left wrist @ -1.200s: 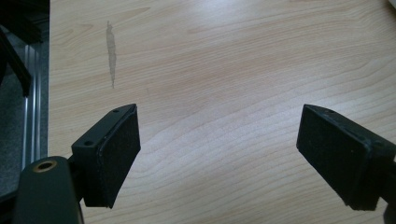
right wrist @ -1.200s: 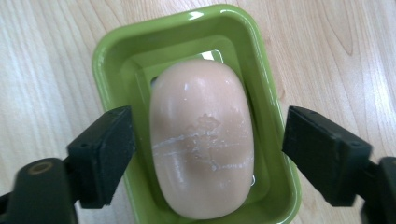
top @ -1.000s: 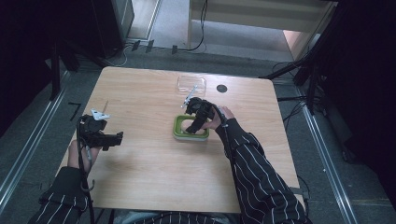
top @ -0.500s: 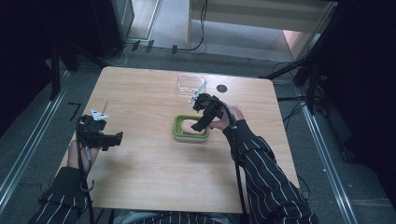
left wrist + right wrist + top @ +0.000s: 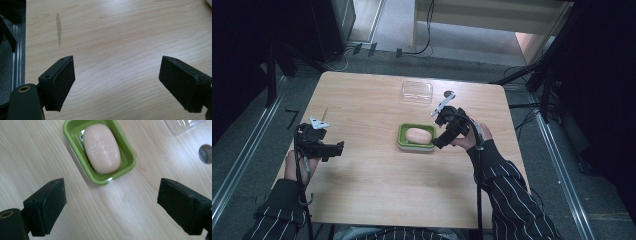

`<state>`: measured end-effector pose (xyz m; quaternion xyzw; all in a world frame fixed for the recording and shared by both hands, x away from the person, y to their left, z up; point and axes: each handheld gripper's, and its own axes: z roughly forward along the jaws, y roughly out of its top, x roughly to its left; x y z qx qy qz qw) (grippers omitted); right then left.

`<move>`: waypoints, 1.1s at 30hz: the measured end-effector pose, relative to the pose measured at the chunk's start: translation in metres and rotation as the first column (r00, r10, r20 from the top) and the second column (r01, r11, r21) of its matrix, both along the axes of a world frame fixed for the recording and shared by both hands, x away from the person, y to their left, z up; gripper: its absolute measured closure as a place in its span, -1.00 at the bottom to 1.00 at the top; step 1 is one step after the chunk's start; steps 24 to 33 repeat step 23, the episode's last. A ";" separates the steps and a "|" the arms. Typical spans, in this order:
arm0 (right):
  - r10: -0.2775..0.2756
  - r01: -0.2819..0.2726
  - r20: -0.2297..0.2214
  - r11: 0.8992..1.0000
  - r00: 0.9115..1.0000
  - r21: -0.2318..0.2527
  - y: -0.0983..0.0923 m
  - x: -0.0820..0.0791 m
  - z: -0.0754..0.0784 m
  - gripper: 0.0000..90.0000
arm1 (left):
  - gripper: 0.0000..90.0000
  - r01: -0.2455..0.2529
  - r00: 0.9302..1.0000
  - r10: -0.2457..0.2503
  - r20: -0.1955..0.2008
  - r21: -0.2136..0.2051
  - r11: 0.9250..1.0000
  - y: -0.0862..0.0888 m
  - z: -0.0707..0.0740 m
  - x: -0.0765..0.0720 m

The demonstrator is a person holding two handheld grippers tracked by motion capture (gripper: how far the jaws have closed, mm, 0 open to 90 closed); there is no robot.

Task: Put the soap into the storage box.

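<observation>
High view: right gripper [image 5: 438, 141] is now sitting just beside the right end of the green soap dish [image 5: 402, 136], having pulled back from above it; a second ago it was covering the dish, half a second ago it was hovering over the far right corner. Pink soap bar [image 5: 420, 135] is now lying fully exposed inside the dish, near the middle of the wooden surface [image 5: 377, 185]. Dish and bar are not appearing to have shifted. Left gripper [image 5: 332, 149] is staying where it was near the left edge, held above the wood, well apart from the dish.

Right gripper view: jaws are standing wide apart, holding nothing, with bare wood between them. Soap bar [image 5: 101, 148] is resting lengthwise in the dish [image 5: 129, 155], just ahead of the jaws and slightly toward the left one. Nothing is lying between jaws and dish.

Left gripper view: jaws are spread wide, empty, over plain wood [image 5: 120, 42]; a thin grey streak [image 5: 58, 28] is marking the grain ahead of the left jaw.

Around: clear plastic lid or tray [image 5: 417, 91] is lying near the far edge, beyond the dish and apart from it. Small dark round object [image 5: 449, 93] is sitting just right of it, also showing blurred in the right gripper view [image 5: 205, 153]; cannot tell what it is
</observation>
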<state>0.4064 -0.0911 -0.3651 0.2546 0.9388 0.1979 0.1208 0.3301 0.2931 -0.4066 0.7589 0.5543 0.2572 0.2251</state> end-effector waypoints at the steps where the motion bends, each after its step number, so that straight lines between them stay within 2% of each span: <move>1: -0.007 0.007 0.004 1.000 1.000 -0.006 -0.003 -0.002 0.000 -0.81 | -0.68 0.000 1.000 0.000 0.000 0.000 1.000 0.000 0.000 0.000; 6: -0.032 0.032 0.001 0.999 0.999 -0.002 -0.015 -0.013 -0.007 -0.81 | -0.68 0.001 1.000 -0.001 -0.001 0.001 1.000 0.000 0.000 0.000; 12: -0.054 0.054 -0.022 0.998 0.998 -0.020 -0.028 -0.027 -0.021 -0.81 | -0.68 0.003 1.000 -0.003 0.000 0.001 1.000 0.000 0.000 0.000; 23: -0.102 0.101 -0.051 0.995 0.994 -0.010 -0.049 -0.048 -0.045 -0.80 | -0.68 0.005 1.000 -0.005 0.001 0.001 1.000 -0.002 0.001 0.000; 33: -0.102 0.101 -0.051 0.995 0.994 -0.010 -0.049 -0.048 -0.045 -0.80 | -0.68 0.005 1.000 -0.005 0.001 0.001 1.000 -0.002 0.001 0.000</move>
